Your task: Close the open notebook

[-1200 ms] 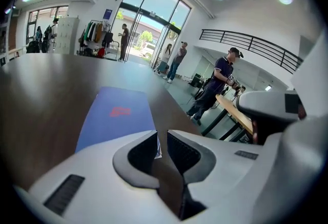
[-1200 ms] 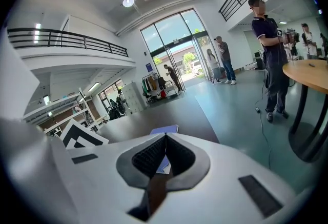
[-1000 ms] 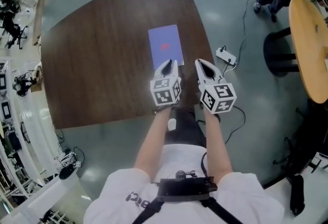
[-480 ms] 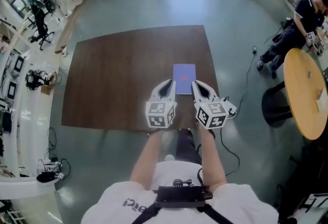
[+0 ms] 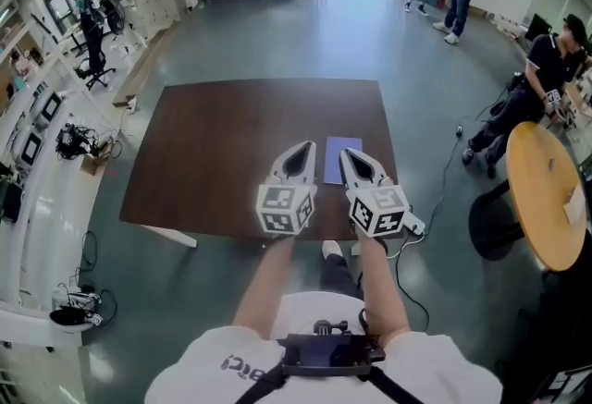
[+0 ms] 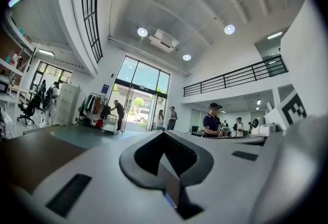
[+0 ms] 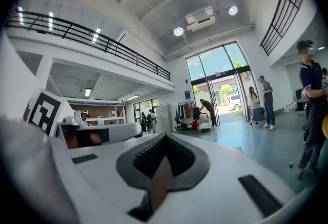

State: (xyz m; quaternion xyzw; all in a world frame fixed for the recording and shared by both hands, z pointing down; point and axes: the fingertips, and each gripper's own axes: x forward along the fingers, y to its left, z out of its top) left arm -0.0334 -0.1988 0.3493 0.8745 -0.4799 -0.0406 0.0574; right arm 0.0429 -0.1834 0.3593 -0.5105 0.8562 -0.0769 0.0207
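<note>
Fingers of left gripper (image 5: pixel 298 153) (image 6: pixel 164 135): pressed together, nothing pinched. Fingers of right gripper (image 5: pixel 350 158) (image 7: pixel 165 138): pressed together too, empty. Both held side by side, pointing level out into the hall, tips near each other but apart. Square-marker cubes at the back of each, bare forearms behind, white shirt at the bottom of head view.

Closed blue-purple rectangular notebook (image 5: pixel 336 160): flat on the dark brown wooden counter (image 5: pixel 213 153), cover up, near the counter's near right edge. In head view seen in the gap between the two grippers, partly covered by the right one. Not touched by either gripper.

Around the counter: grey-green glossy floor (image 5: pixel 277 32). White power strip (image 5: pixel 413 227) with cable on the floor just past the counter's near right corner. Round yellow wooden table (image 5: pixel 546 199) well off to the right, person in dark clothes (image 5: pixel 541 69) (image 7: pixel 310 89) beside it. More people near the tall glass entrance doors (image 7: pixel 220 84), clothes rack close by. White desks with equipment along the left wall.
</note>
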